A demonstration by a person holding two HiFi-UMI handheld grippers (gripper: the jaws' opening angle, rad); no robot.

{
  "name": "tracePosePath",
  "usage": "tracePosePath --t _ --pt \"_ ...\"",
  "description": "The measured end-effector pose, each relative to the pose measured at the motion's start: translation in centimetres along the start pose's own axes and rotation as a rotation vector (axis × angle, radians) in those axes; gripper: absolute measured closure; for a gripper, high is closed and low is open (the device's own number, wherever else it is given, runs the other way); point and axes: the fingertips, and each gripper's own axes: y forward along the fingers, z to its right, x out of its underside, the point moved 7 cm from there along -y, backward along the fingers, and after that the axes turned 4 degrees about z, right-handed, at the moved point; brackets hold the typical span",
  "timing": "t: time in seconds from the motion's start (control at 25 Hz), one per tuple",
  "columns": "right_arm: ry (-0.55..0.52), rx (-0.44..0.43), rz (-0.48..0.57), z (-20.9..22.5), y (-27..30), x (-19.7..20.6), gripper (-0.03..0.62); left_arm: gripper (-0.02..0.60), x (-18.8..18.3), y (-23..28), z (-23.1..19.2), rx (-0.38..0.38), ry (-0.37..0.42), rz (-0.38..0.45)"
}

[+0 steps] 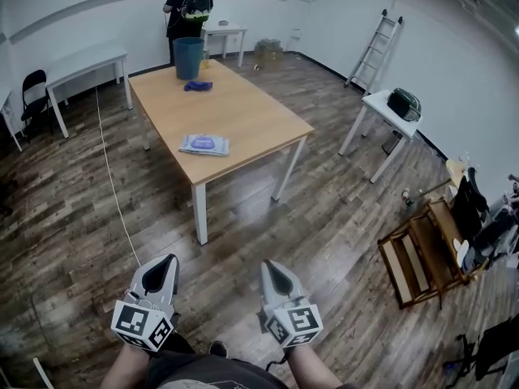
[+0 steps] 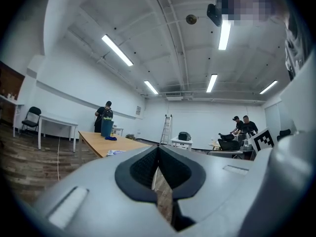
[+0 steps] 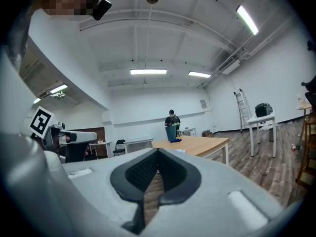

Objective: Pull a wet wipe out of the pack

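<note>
Wet-wipe pack (image 1: 204, 143): lies flat on the wooden table (image 1: 251, 108), centre of the head view, purple label up, near the table's closer end; I judge this keeps its opening reachable from my side
Left gripper (image 1: 165, 259): lower left of frame, jaws pressed together, nothing between them
Right gripper (image 1: 271, 264): lower centre, likewise closed and empty
Both held level over the floor, well apart from the pack; nothing within reach to grasp, so no cause to spread them
Blue bin (image 1: 188, 57), blue cloth (image 1: 197, 85): table's far end
</note>
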Motion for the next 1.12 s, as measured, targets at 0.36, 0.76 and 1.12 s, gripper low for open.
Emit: tracePosePath --t 0.36,0.76,1.12 --pt "0.051 -0.019 -0.051 -0.2 1.5 1.8 0.603 0.563 0.4 1.3 -1.2 0.037 0.020 -0.003" --pt "0.033 -0.002 -0.115 0.1 9.2 2.6 0.603 0.563 -0.2 8.3 -8.1 0.067 -0.037 -0.004" --pt "0.008 -0.015 -0.138 -0.8 19.3 2.4 0.603 0.563 -0.4 14.5 -14.7 0.114 -0.038 -0.052"
